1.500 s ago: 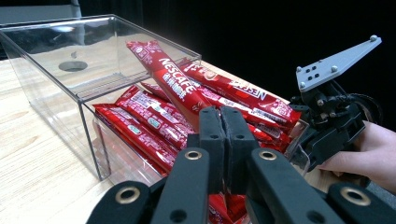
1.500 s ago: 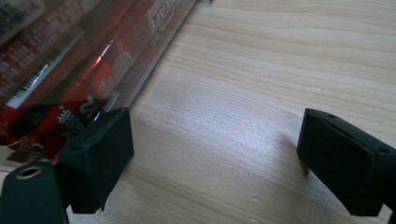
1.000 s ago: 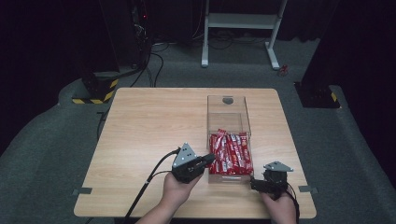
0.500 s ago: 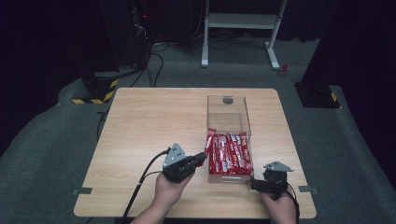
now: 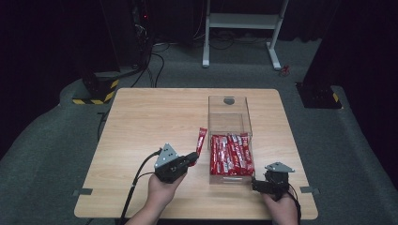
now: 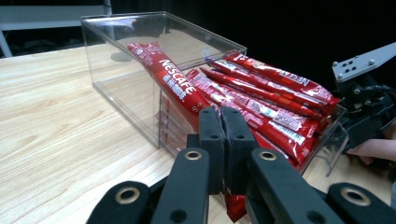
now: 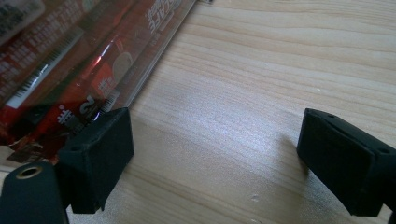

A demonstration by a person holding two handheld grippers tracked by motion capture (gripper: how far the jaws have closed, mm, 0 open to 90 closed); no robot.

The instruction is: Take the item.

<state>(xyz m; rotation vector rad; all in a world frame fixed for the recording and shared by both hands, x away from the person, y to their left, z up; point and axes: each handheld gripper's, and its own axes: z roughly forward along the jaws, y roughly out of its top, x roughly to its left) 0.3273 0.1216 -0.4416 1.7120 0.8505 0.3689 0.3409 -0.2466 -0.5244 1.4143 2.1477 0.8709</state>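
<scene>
glossy foil sachet (image 6: 173, 84), clear plastic box (image 6: 116, 51), matt wooden table (image 5: 150, 122).

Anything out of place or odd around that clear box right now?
One red coffee stick packet is outside the clear plastic box, pinched in the left claw beside its wall; the other red packets lie stacked inside.

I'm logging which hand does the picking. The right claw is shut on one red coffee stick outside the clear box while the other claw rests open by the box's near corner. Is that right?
Wrong hand. In the high view the left claw is shut on the red coffee stick, outside the clear box. The right claw rests open by the box's near corner.
</scene>
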